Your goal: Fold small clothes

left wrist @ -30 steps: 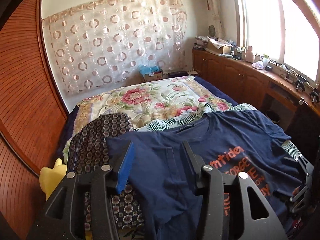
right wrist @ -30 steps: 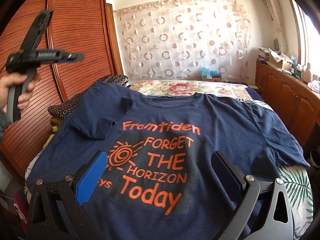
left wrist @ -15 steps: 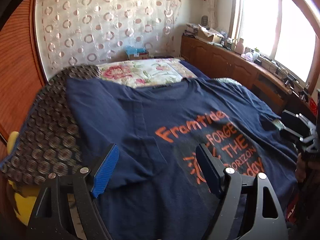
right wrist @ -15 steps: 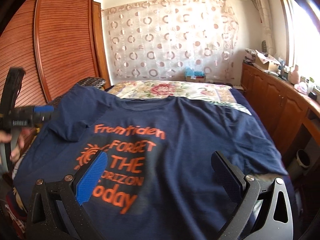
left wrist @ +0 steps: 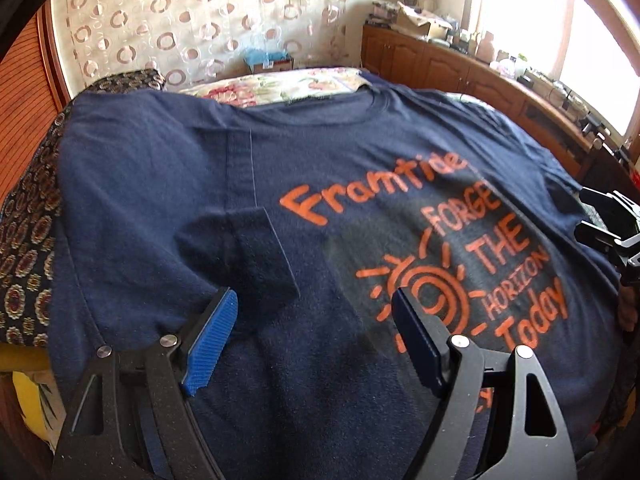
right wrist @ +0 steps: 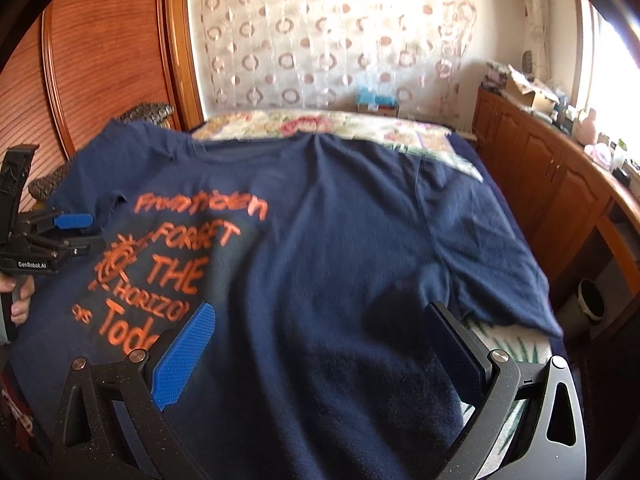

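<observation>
1. While the navy T-shirt [left wrist: 168, 184] lies spread face up on the bed [right wrist: 516, 350], the left claw [left wrist: 314, 334] hangs wide open over its folded-in sleeve, gripping nothing; its jaws have just been opening.
2. Right claw [right wrist: 320, 344] is likewise wide open and empty over the shirt's plain side.
3. Both claws hide the hem; whether the pads touch cloth is unclear, and motion blurs the print.

T-shirt [left wrist: 168, 184] print: "FORGET THE HORIZON Today"; left claw [right wrist: 76, 232] label: "GenRobot.AI"
</observation>
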Available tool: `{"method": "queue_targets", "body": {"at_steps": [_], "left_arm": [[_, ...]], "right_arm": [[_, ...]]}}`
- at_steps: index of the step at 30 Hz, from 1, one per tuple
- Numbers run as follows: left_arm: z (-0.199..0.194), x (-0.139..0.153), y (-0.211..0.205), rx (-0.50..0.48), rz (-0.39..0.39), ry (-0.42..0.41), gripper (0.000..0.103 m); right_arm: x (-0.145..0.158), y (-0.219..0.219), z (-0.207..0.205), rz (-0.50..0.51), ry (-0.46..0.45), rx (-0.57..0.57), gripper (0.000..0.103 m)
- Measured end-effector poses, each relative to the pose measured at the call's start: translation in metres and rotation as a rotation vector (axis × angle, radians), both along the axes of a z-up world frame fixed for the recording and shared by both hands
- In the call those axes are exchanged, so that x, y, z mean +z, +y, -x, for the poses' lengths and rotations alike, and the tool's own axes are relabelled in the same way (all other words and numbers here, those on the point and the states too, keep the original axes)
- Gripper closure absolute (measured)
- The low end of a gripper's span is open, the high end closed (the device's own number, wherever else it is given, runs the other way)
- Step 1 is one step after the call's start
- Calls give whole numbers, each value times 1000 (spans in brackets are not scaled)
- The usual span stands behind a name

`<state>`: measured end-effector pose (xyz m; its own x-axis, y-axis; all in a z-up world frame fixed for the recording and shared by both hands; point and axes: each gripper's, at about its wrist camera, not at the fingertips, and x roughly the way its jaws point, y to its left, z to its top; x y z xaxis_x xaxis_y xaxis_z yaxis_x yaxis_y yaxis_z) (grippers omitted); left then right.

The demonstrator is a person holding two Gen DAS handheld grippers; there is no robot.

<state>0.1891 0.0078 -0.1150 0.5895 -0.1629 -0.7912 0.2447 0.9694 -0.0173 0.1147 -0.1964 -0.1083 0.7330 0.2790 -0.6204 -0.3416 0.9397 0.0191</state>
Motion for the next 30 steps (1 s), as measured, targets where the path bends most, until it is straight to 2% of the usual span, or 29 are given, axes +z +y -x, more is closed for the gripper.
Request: {"method": "queue_targets", "body": {"at_steps": [3, 8, 12, 13, 18, 20, 22, 27, 30], "left_arm": [[1, -3, -5, -4, -34, -19, 22], [2, -4, -5, 1, -29, -17, 20], [1, -5, -6, 3, -26, -17, 19], [1, -5, -5, 3, -25, -17, 19], [-2, -6, -4, 3, -21, -15, 19], [-1, -6, -4, 3, -23, -16, 19], [-1, -5, -4, 3, -22, -16, 19], [-1, -6, -4, 3, -22, -16, 19], [-1, -6, -4, 4, -22, -16, 19]], "right_arm": [[-1, 9, -4, -5, 31, 3, 0], [-4, 17, -6, 18, 75, 0, 0], [-8, 25, -16, 75, 130, 2, 0], [-8, 32, -14, 105, 129, 4, 0], [-6, 34, -16, 100, 124, 21, 0], [0, 23, -15, 85, 98, 22, 0], [4, -10, -16, 54, 74, 24, 1], [21, -70, -18, 39, 30, -72, 2], [18, -110, -34, 42, 48, -151, 8]]}}
